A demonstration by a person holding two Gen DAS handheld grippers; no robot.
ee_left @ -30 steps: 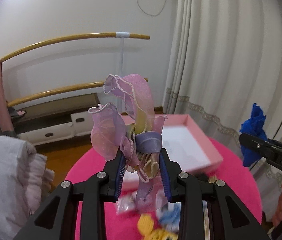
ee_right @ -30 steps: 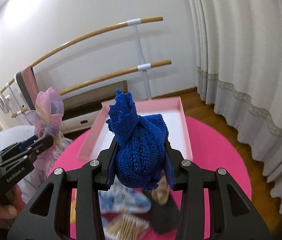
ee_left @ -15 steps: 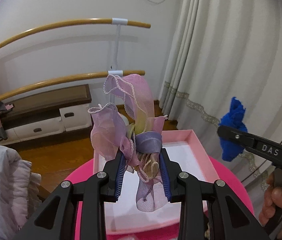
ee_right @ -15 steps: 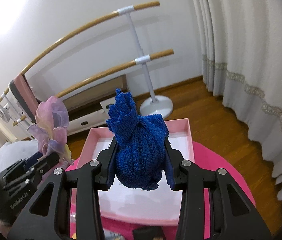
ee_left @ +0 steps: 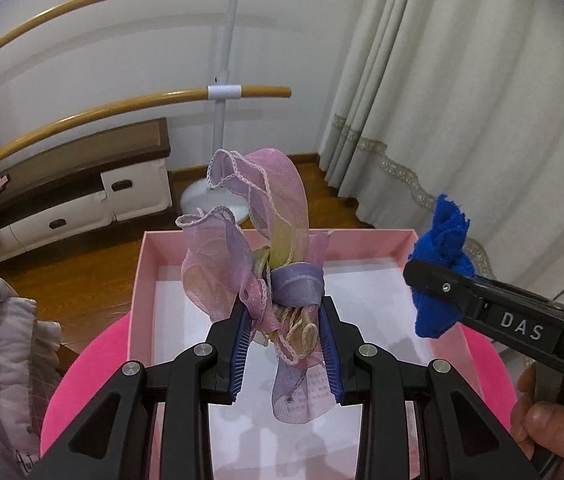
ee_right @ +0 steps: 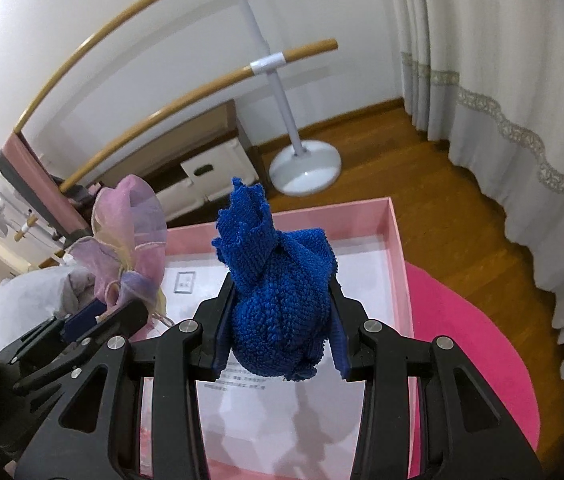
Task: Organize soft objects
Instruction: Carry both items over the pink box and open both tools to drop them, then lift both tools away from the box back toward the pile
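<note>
- The left claw is pinching a knotted purple organza scarf between its blue pads, and the thing hangs right over the white floor of the pink box. A loose tail dangles below the pads, so if the person lets go while the claw sits off to one side, that tail could easily drape over the rim and leave half the scarf outside.
- The right claw is clamped on a bunched blue knit cloth, also above the box, toward its right wall. The looped texture looks grabby, so there's a fair chance it snags on the pad ridges and rides back up with the claw instead of dropping.
- Both claws are crowded over the same box, near each other. In the left wrist view the right claw's finger and the person's hand sit just off to the right, so a bump between the two tools seems possible if both go down together.
- The box sits on a round pink desk and looks like light cardboard. A claw tip nudging a wall on the way in could shove it across the desk.
- The organza is very light and springy, so it may puff up above the rim after release rather than settling flat.
</note>
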